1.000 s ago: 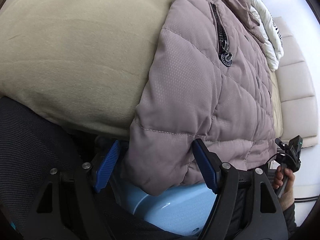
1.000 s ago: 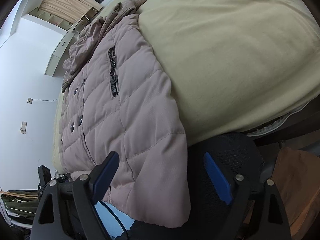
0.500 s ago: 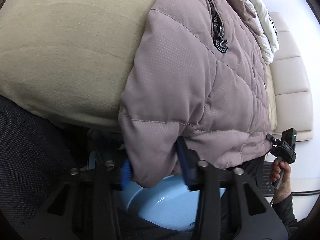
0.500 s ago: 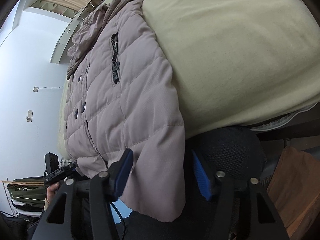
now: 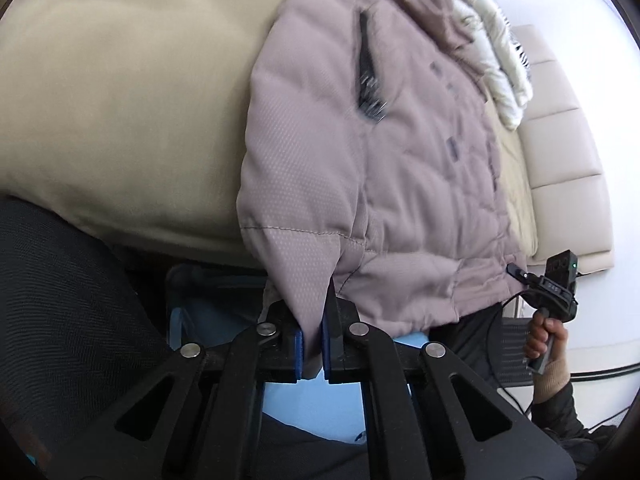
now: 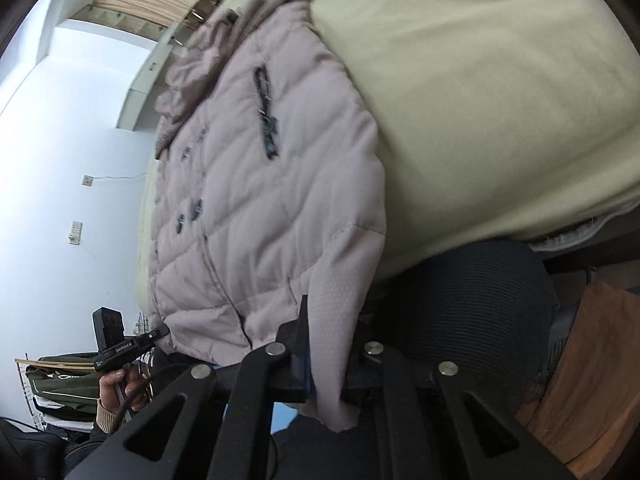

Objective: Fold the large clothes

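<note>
A mauve quilted puffer jacket (image 5: 400, 168) lies on a beige bed (image 5: 120, 100), its hem hanging over the near edge. It has dark pocket zippers (image 5: 366, 76) and snap buttons. My left gripper (image 5: 312, 340) is shut on one bottom corner of the hem. My right gripper (image 6: 326, 356) is shut on the other bottom corner of the jacket (image 6: 260, 200); the fabric droops below its jaws. Each gripper also shows in the other's view, held in a hand: the right gripper (image 5: 556, 280) and the left gripper (image 6: 116, 344).
A black mesh chair (image 5: 60, 300) stands against the bed's near edge, also in the right wrist view (image 6: 472, 300). A light blue basin (image 5: 312, 408) sits below. A white quilt (image 5: 488, 40) and cream headboard (image 5: 568, 160) lie beyond the jacket. Brown fabric (image 6: 592, 380) is at right.
Both grippers closed from wide open onto the jacket's bottom hem corners. The hem is now pinched and pulled taut at both corners.
</note>
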Action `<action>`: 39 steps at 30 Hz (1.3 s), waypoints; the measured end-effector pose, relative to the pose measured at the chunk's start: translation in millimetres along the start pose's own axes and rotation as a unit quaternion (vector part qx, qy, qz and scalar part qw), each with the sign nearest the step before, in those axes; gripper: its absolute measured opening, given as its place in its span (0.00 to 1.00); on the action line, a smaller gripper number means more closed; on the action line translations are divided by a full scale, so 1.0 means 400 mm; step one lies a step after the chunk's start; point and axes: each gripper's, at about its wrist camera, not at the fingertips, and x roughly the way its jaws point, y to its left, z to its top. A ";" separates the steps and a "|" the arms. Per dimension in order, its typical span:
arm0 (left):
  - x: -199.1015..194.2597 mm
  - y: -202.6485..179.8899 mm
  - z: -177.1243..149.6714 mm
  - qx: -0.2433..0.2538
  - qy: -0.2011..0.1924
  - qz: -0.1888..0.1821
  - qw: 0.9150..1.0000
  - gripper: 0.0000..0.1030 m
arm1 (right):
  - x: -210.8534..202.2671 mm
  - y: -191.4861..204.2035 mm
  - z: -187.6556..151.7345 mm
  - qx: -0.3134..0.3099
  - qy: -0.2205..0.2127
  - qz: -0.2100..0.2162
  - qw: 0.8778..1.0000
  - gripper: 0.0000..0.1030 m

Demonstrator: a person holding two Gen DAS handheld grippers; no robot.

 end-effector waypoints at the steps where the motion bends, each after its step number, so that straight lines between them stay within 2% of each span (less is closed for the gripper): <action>1: -0.015 -0.011 0.004 0.007 -0.010 0.008 1.000 0.04 | -0.008 0.016 0.003 -0.012 -0.009 0.002 1.000 0.10; 4: -0.047 -0.055 0.024 0.041 -0.036 0.051 0.997 0.04 | -0.020 0.052 0.019 -0.039 -0.025 -0.014 0.999 0.09; 9: -0.101 -0.140 0.060 0.079 -0.072 0.084 0.991 0.04 | -0.047 0.118 0.060 -0.080 -0.057 -0.027 0.995 0.09; 13: -0.196 -0.187 0.132 0.089 -0.115 0.069 0.987 0.04 | -0.092 0.198 0.111 -0.115 -0.093 -0.005 0.989 0.09; 16: -0.263 -0.231 0.203 0.104 -0.153 0.058 0.981 0.04 | -0.112 0.277 0.165 -0.144 -0.123 0.005 0.982 0.08; 19: -0.308 -0.272 0.274 0.110 -0.185 0.045 0.975 0.04 | -0.135 0.347 0.246 -0.166 -0.158 0.018 0.973 0.08; 26: -0.387 -0.296 0.539 0.089 -0.237 0.008 0.967 0.04 | -0.134 0.467 0.484 -0.184 -0.216 0.023 0.959 0.08; 30: -0.389 -0.322 0.718 0.078 -0.258 0.008 0.963 0.04 | -0.108 0.499 0.653 -0.170 -0.241 0.009 0.956 0.08; 35: -0.332 -0.337 0.956 0.056 -0.267 0.008 0.962 0.04 | -0.027 0.482 0.847 -0.128 -0.250 -0.011 0.960 0.08; 39: -0.238 -0.334 1.150 0.037 -0.265 0.026 0.963 0.04 | 0.068 0.425 0.993 -0.083 -0.249 -0.031 0.964 0.08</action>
